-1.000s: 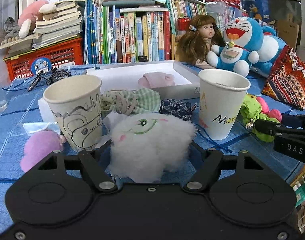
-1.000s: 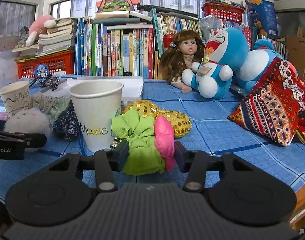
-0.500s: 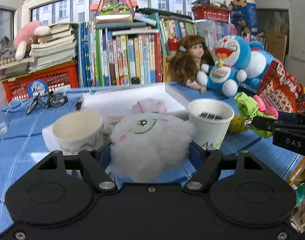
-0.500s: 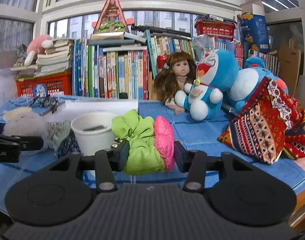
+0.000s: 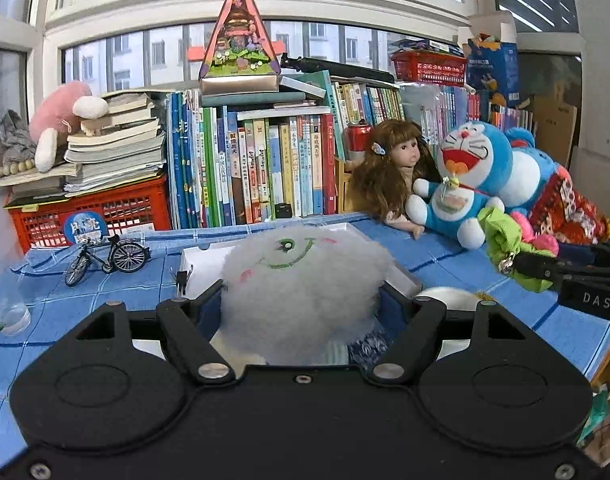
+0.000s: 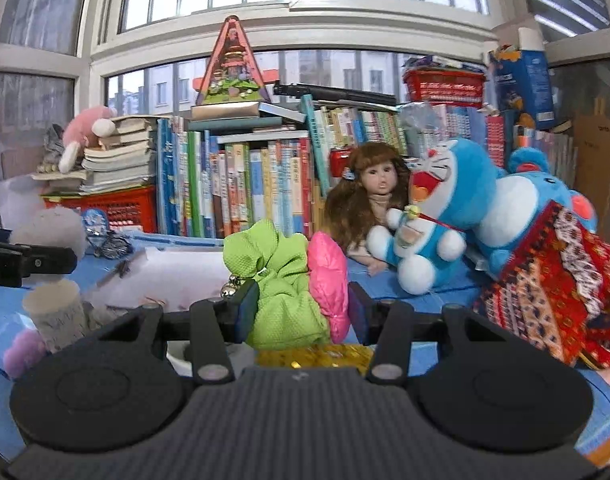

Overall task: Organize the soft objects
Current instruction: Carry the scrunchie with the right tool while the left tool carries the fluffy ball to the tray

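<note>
My left gripper [image 5: 301, 304] is shut on a white fluffy ball [image 5: 301, 288] with a drawn green smile, held well above the table. It also shows at the left of the right wrist view [image 6: 51, 226]. My right gripper [image 6: 301, 308] is shut on a green and pink scrunchie bundle [image 6: 289, 292] with a small bell, also lifted. That bundle shows at the right of the left wrist view [image 5: 509, 248]. A white tray [image 5: 201, 260] lies on the blue cloth behind the ball. A paper cup [image 6: 57, 314] stands below on the left. A second cup's rim [image 5: 449, 294] peeks out beneath.
A Doraemon plush [image 6: 437, 216], a doll [image 6: 377, 188] and a patterned cushion [image 6: 553, 292] sit at the right. Books [image 5: 257, 168], a red crate [image 5: 105, 208] and a toy bicycle [image 5: 105, 258] line the back. A gold sequin item [image 6: 317, 356] and a purple pompom [image 6: 23, 352] lie below.
Both grippers have risen with their soft objects. The cups and table items have dropped low in both views and the window fills more of the frame.
</note>
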